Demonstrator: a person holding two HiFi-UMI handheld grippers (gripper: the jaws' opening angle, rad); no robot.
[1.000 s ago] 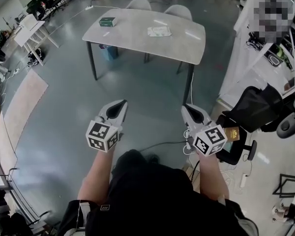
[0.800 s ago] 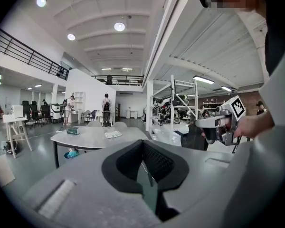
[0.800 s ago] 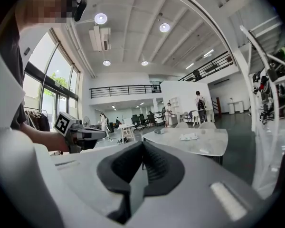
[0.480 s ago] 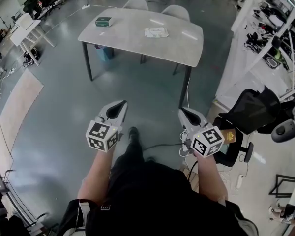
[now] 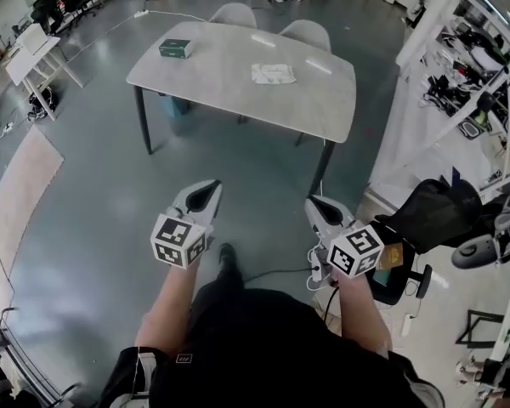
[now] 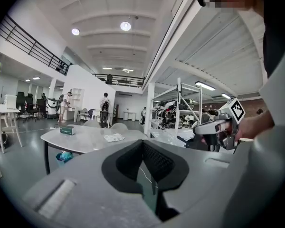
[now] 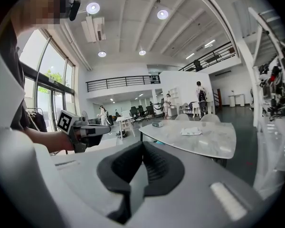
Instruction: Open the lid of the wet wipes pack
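Near, bottom centre: right gripper (image 7: 141, 151), jaws pressed together, nothing between them. Left: left gripper (image 7: 110, 126) with its marker cube, gripped in a hand (image 7: 47, 139). Far right: pale table (image 7: 213, 144) bearing a wet wipes pack (image 7: 191, 131) and, farther left, a small box (image 7: 157, 124).

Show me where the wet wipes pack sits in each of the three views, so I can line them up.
Head view: the wet wipes pack lies on the table, upper centre of the picture.
Left gripper view: the pack is small, left of centre, on the tabletop.
Right gripper view: the pack is right of centre, on the tabletop.
Shared landmark: the green box on the same table, left of the pack in every view.
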